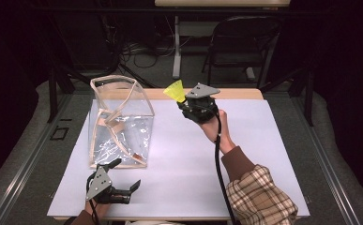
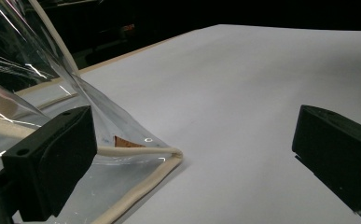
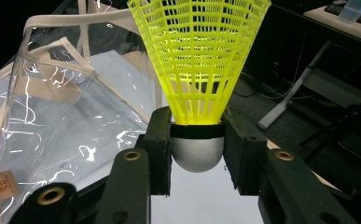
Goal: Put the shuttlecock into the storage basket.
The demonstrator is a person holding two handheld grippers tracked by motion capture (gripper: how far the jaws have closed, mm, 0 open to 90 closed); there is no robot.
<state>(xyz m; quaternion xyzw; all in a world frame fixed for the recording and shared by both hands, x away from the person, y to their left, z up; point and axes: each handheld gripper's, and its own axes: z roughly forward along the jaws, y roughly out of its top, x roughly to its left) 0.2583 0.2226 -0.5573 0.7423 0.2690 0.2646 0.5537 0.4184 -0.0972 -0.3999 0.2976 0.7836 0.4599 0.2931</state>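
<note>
At the centre of the high view, near the far edge of the white table top (image 1: 245,154), the right gripper (image 1: 185,101) is raised in the person's right hand (image 1: 215,124), with a yellow shuttlecock (image 1: 175,90) standing out from its tip toward the upper left. In the right gripper view the two black jaws are closed on the shuttlecock's (image 3: 199,88) grey rounded base, one on each side, and the yellow mesh skirt flares upward to the top of the frame. Left of it in both views stands a clear plastic bag (image 1: 120,123) with cream edging and straps, open at the top; its (image 3: 52,121) wrinkled side catches the light. At the lower left of the high view the left gripper (image 1: 126,175) lies low over the table just in front of the bag's near edge. In the left gripper view its jaws stand wide apart with nothing between them, and the bag's (image 2: 136,158) bottom corner lies just beside the left jaw
</note>
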